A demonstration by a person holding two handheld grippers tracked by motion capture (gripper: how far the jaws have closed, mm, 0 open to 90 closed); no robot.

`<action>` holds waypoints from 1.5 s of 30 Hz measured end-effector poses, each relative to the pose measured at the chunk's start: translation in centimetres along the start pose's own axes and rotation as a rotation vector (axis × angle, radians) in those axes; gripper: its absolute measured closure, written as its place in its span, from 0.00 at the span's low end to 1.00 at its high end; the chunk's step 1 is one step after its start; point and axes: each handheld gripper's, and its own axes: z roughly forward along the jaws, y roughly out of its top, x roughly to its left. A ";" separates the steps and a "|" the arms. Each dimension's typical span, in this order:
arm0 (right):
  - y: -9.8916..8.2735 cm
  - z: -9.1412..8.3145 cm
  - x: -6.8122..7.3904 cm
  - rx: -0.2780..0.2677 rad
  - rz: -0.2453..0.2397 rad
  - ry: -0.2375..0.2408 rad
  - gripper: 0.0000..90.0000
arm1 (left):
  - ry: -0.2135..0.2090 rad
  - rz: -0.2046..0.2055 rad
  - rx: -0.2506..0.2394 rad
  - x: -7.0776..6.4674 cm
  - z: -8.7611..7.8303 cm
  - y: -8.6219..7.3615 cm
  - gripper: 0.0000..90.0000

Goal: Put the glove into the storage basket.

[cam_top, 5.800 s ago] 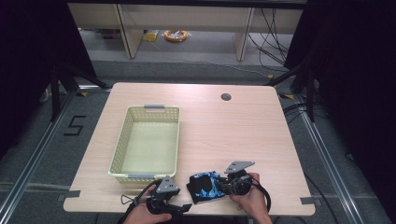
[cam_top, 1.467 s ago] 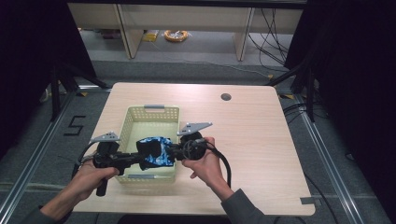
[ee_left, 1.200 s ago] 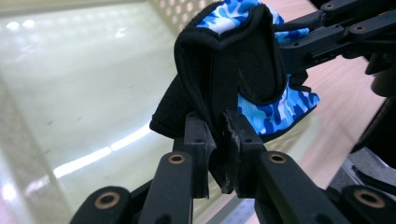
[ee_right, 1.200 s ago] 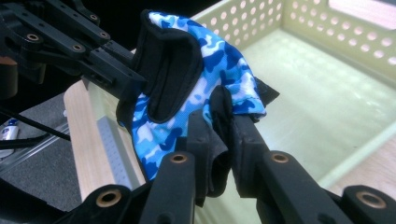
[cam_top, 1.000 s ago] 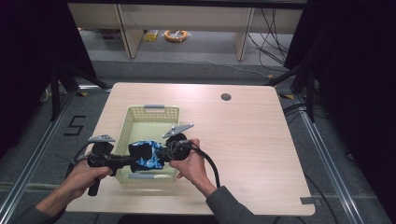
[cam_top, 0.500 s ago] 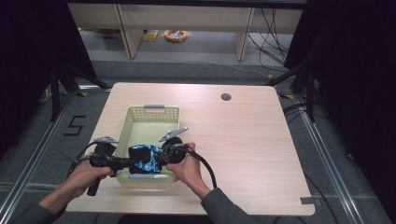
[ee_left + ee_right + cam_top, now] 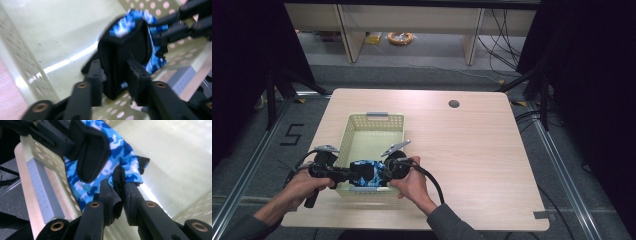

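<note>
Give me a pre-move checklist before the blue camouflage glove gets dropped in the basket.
1. Glove is over the basket, near its front wall: ok.
2. Left claw: its jaws have just been opening, with the glove's black fold between them; whether the pads have let go: cannot tell.
3. Right claw is shut on the glove's edge: ok.
4. Basket floor beneath the glove is bare: ok.
5. Glove rests on the basket floor: cannot tell.
6. Basket sits fully on the table: ok.
</note>
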 end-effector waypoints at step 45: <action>-2.4 -8.4 -2.5 -0.173 -0.062 -0.071 0.45 | -0.102 -0.094 -0.204 -5.8 -1.3 0.4 0.19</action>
